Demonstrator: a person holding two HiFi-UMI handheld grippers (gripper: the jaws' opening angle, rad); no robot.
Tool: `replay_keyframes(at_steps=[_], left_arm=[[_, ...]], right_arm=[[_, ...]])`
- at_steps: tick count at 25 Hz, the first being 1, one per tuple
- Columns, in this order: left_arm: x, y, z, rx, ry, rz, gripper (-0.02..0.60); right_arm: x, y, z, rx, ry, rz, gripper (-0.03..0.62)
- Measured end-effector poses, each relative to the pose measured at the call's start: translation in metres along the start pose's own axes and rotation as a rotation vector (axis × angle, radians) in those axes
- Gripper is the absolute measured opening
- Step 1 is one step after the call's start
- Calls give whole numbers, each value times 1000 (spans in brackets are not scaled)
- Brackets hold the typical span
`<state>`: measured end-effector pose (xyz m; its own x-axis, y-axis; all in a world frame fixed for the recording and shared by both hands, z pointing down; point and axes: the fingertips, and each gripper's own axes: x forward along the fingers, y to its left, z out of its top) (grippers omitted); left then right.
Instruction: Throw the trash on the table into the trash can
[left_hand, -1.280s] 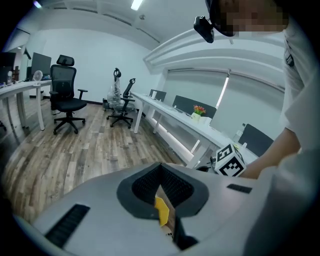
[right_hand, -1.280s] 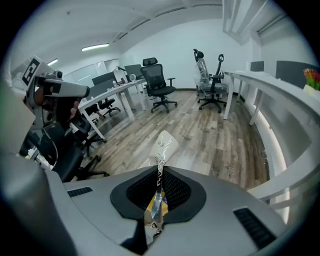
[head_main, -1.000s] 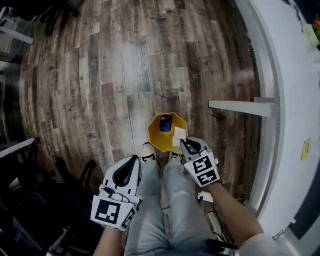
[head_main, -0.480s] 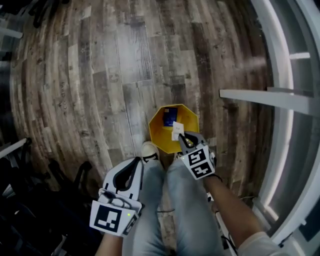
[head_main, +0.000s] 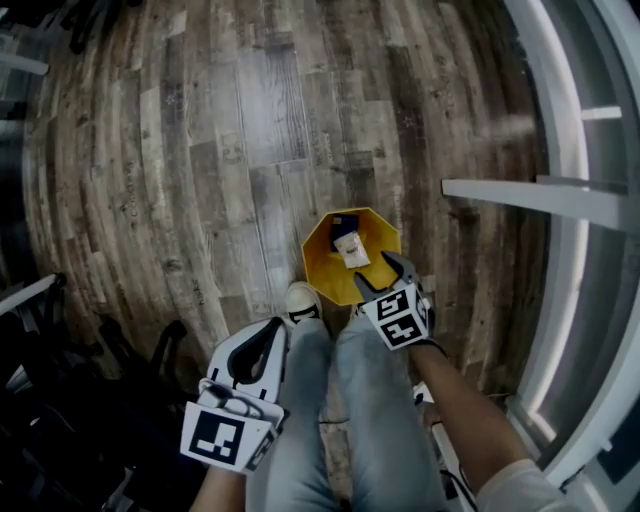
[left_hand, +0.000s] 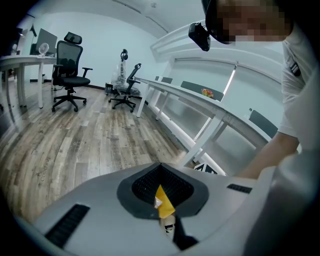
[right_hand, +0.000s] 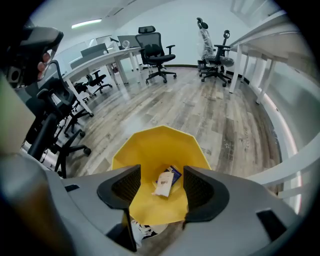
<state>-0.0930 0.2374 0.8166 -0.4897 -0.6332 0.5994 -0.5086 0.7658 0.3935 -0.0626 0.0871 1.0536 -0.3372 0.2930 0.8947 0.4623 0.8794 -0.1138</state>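
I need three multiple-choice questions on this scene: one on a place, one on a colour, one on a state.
1. Where does the white paper lie? A) on the floor B) in the bin C) on a chair
2. What colour is the bin? A) green B) red C) yellow
3. How is the right gripper? A) open B) shut on the paper C) shut, empty
Answers: 1 B, the paper rests inside the bin beside a blue item; 2 C, its walls are yellow; 3 A, its jaws have just been opening and stand apart with nothing gripped.
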Motion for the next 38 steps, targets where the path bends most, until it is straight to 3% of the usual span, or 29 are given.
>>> replay_keyframes(at_steps=[5,9,11,15,20,29,38], left_arm=[[-22,-15,27,2,-6,-16,2],[-51,-36,74,36,-1,-20,2],[-65,-51,108,67,-17,-29,2],[-106,-83,159,114,-37,-42,2],[-152,-128,222,158,-89,-85,2],[-201,-194,271,192,-136,-148,2],[-214,-226,277,208,-170,-146,2]], right_arm=[[-54,1,38,-10,-56,6,267],[-134,6,96,11,-144,59,262],[-184,9,129,6,-198,86,228],[-278,23,180,-11,-312,107,64],[-390,25,236,39,-442,108,41],[-527,23,257,141,-566,74,38],[-567,31,265,163,-631,92,38]])
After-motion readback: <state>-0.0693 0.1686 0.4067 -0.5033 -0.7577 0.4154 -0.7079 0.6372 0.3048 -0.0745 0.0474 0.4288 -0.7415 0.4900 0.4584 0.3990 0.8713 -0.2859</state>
